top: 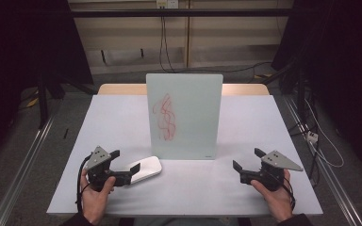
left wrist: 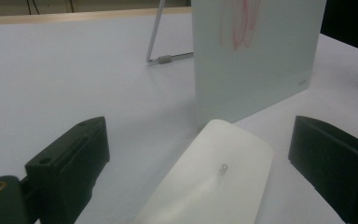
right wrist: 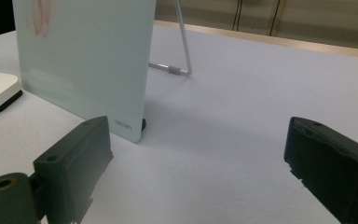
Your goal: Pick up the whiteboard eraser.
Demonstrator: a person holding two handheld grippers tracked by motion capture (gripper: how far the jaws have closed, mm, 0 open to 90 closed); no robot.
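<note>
High view: a white eraser (top: 144, 169) is seen lying flat on the table (top: 193, 188), just in front of the lower left corner of an upright glass board (top: 185, 115) marked with red scribbles (top: 165, 117). The left gripper (top: 125, 165) is held at the eraser's near end, jaws spread, one on either side of it and not pressed to it. In the left gripper view the eraser (left wrist: 214, 182) lies between them. The right gripper (top: 247, 162) is held well apart to the right, jaws spread over bare table.
</note>
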